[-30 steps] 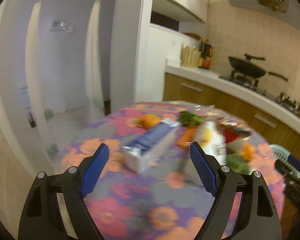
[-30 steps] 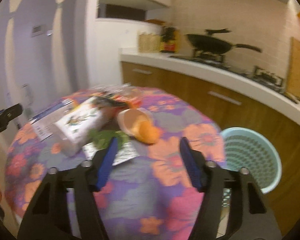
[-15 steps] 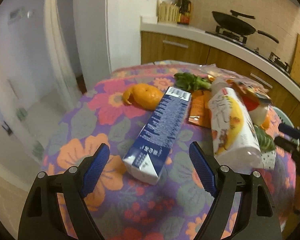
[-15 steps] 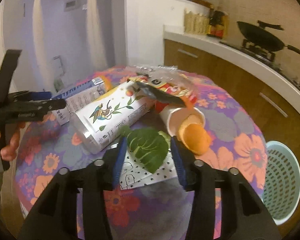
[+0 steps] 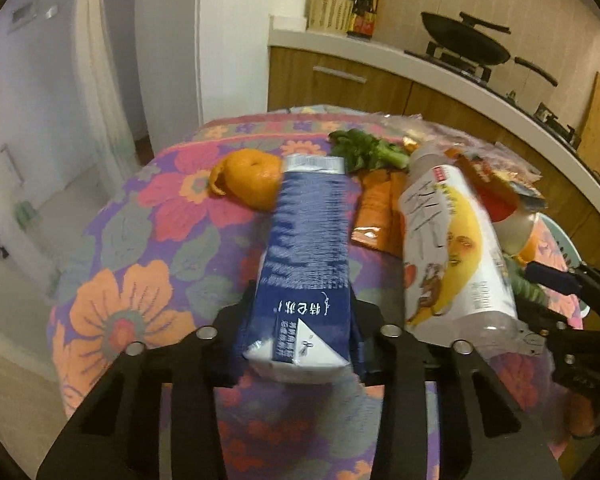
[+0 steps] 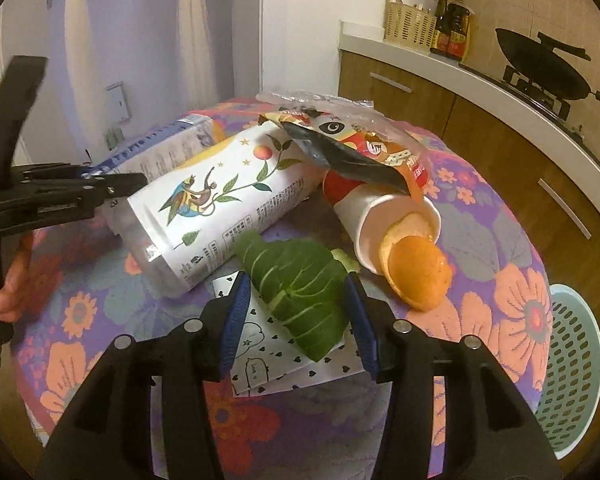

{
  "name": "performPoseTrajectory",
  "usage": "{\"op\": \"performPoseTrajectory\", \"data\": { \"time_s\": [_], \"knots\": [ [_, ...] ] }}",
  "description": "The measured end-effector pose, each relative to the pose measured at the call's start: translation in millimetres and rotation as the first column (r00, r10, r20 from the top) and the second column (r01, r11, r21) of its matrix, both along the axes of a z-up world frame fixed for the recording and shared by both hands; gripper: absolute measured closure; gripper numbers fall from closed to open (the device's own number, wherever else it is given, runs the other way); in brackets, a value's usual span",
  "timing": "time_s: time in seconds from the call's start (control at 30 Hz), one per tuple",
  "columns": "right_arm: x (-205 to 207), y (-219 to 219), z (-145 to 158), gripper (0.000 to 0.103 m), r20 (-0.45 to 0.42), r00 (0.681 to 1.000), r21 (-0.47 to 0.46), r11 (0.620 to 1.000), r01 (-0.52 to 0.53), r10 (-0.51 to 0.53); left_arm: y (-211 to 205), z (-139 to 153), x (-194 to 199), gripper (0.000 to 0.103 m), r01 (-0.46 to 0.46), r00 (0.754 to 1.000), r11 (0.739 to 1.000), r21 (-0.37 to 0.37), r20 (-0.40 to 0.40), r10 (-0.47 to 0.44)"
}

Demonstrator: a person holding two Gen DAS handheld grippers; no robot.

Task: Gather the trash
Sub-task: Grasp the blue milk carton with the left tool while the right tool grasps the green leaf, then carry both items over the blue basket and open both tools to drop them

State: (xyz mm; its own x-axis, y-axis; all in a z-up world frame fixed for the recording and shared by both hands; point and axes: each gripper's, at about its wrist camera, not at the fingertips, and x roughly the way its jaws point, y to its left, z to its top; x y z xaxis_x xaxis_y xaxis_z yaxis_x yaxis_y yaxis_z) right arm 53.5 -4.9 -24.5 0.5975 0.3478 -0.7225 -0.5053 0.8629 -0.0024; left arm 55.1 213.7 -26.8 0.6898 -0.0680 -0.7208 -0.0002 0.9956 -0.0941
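My left gripper is shut on the near end of a dark blue carton lying on the flowered round table. My right gripper has its jaws partly closed around a green leaf that lies on a white patterned paper; whether the pads touch the leaf I cannot tell. A large white printed bottle lies beside the carton. A paper cup on its side holds orange peel. A snack wrapper lies on top.
A pale green perforated bin stands on the floor right of the table. An orange peel, greens and an orange sachet lie at the table's far side. A counter with a wok runs behind.
My left gripper moved forward and closed on the blue carton. My right gripper moved down and forward, and its jaws narrowed around the green leaf.
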Motion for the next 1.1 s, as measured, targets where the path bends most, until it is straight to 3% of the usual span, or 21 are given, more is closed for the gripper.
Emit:
{"op": "performPoseTrajectory", "data": {
  "time_s": [0.03,0.07,0.13,0.23,0.5,0.7,0.93,1.1],
  "knots": [
    [-0.1,0.0,0.1,0.072,0.0,1.0,0.001,1.0,-0.001,0.001,-2.5,1.8,-1.6,0.067,-0.008,1.0,1.0,0.014,0.01,0.008],
    [0.2,1.4,0.6,0.075,-0.001,1.0,0.002,1.0,-0.002,0.002,-4.8,3.8,-4.5,0.067,-0.015,1.0,1.0,0.027,0.025,0.015],
    [0.2,1.0,0.2,0.091,0.007,1.0,0.003,1.0,0.004,-0.004,-6.8,8.0,-8.9,0.067,-0.027,0.999,0.999,0.032,0.046,0.025],
    [-3.5,-3.1,4.1,0.097,0.031,0.999,0.018,1.0,0.008,-0.009,-6.4,16.8,-20.0,0.067,-0.055,0.995,0.998,0.021,0.08,0.053],
    [-17.0,-29.1,26.3,0.099,0.109,0.994,0.149,0.989,-0.012,-0.004,-19.0,51.7,-53.8,0.068,-0.071,0.977,0.997,-0.025,0.199,0.075],
    [-24.0,-55.9,47.8,0.099,0.175,0.983,0.213,0.977,0.009,-0.048,-57.6,76.6,-60.9,0.068,-0.007,0.963,0.999,-0.048,0.268,0.02],
    [-30.4,-129.8,69.0,0.099,0.221,0.955,0.287,0.949,0.13,-0.198,-122.8,84.2,-47.9,0.068,0.081,0.958,0.996,-0.033,0.28,-0.069],
    [-26.8,-196.8,62.1,0.099,0.197,0.924,0.305,0.916,0.259,-0.327,-186.5,82.2,-29.2,0.068,0.181,0.952,0.983,-0.028,0.255,-0.168]
  ]
}}
